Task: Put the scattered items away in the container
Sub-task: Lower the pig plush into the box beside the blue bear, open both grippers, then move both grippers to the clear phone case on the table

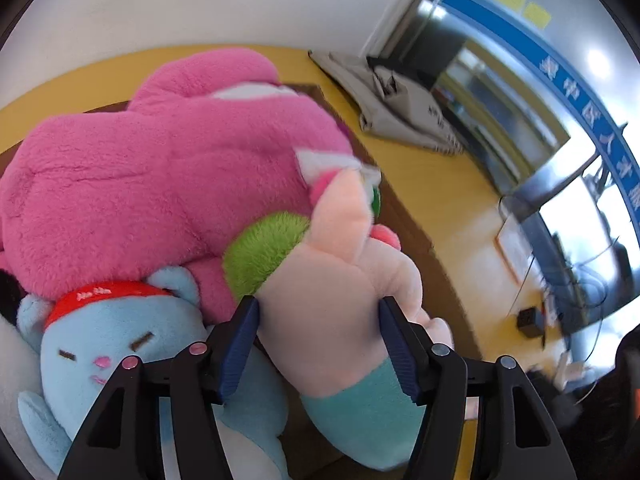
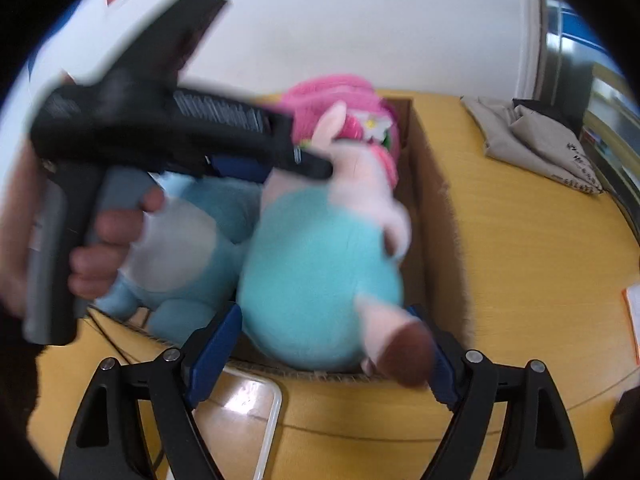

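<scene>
Left gripper (image 1: 318, 312) is pinching the pig plush (image 1: 340, 280) by its pale neck, pads pressing in on both sides. Right gripper (image 2: 332, 344) is spread wide around the pig's teal rump; contact unclear through blur. Pig is hanging over the cardboard box (image 2: 430, 200), resting against the blue plush (image 1: 104, 356) and big pink plush (image 1: 160, 184) already inside. Step in hand: placing the pig. Next move likely calls for lowering, then releasing.
</scene>
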Available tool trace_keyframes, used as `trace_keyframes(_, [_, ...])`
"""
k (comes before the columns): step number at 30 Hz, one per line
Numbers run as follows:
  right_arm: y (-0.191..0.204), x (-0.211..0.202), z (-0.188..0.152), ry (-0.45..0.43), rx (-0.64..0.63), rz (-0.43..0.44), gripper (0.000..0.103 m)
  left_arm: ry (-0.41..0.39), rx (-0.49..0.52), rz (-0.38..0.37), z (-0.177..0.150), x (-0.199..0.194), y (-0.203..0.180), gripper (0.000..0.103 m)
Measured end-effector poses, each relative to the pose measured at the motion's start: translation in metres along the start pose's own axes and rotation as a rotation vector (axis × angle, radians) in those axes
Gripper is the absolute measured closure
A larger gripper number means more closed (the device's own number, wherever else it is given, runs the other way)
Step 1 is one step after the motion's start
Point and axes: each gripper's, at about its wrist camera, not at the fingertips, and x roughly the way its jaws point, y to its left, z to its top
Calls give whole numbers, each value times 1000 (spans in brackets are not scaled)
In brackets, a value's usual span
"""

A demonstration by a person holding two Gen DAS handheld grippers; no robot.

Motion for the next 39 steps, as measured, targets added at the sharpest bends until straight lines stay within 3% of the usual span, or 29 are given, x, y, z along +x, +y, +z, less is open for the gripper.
trace_keyframes(4, [-12,-16,7,-38,20,20,24,5,-22,11,-2,5,-5,28])
trace_keyframes(6, [-14,8,16,46,-7,-7,59,8,-14,24,-3,8,-7,26])
trace_keyframes(9, [-13,27,16,106,11,-17,62,15,10,49,-6,13,-11,23])
trace_keyframes(16, [-18,13,9,98,71,-76,50,-20,-20,80,-10,10,-20,16])
trace_keyframes(18, [-12,2,5,80,60,-90,25,-48,-59,59,-18,-3,-15,16])
trace_keyframes(22, [7,-30,-2,1,35,-95,23,-139,-138,60,-47,-55,-5,17])
trace_keyframes(24, [16,-45,-5,-44,33,-126,20,-198,-159,69,-66,-87,0,12])
trace_keyframes(26, [24,-56,-8,-79,39,-169,12,-259,-185,118,-94,-123,5,1])
trace_keyframes(29, [32,-64,-12,-101,35,-202,0,-323,-214,220,-138,-164,12,0])
trace_keyframes(35, [45,-67,-12,-97,7,-216,0,-316,-202,391,-207,-195,25,0])
trace_keyframes(39, [56,-71,-17,-81,-13,-230,0,-337,-186,428,-228,-209,24,0])
